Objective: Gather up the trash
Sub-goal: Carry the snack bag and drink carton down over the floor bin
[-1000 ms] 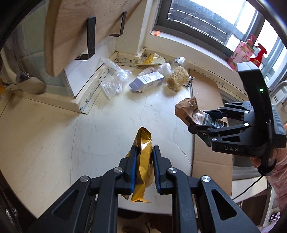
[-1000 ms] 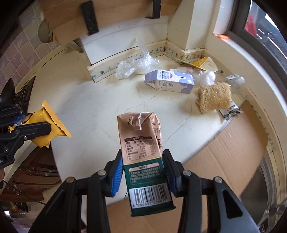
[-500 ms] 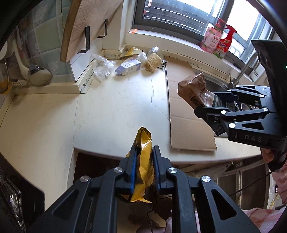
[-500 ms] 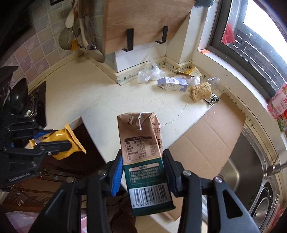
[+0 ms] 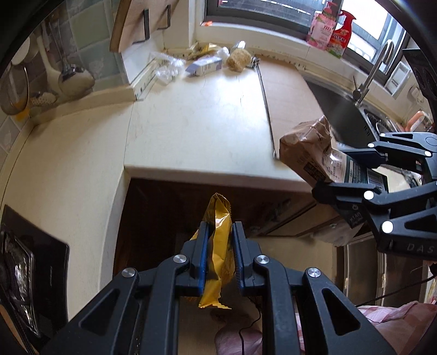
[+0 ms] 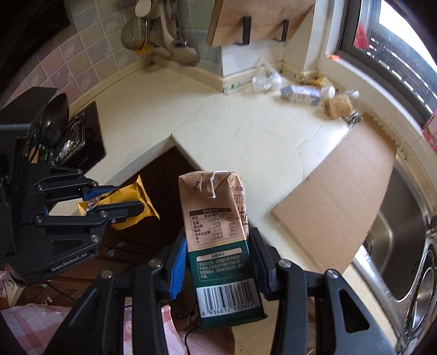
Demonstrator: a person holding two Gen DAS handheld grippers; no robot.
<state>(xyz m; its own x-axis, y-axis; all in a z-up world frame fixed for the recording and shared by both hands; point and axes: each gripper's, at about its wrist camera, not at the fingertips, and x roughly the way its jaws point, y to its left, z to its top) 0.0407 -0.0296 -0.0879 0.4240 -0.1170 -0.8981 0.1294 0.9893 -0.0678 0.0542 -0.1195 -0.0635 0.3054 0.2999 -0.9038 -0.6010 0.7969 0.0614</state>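
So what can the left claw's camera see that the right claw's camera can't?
Only the left camera: the tap and two pink bottles on the window sill. Only the right camera: the carton's barcode and the sink drain. Both: the gold wrapper in the left claw, the brown carton in the right claw, the cardboard and the trash pile in the corner.

On the left gripper (image 6: 120, 203) body, to the left of the brown carton (image 6: 218, 232), I read "GenRobot.AI". On the right gripper (image 5: 352, 174), just below and to the right of the same carton (image 5: 314, 153), I make out "DAS". The carton's barcode (image 6: 229, 297) shows 6 936832 then digits I can't settle. Its nutrition table and green panel carry small print I can't read.
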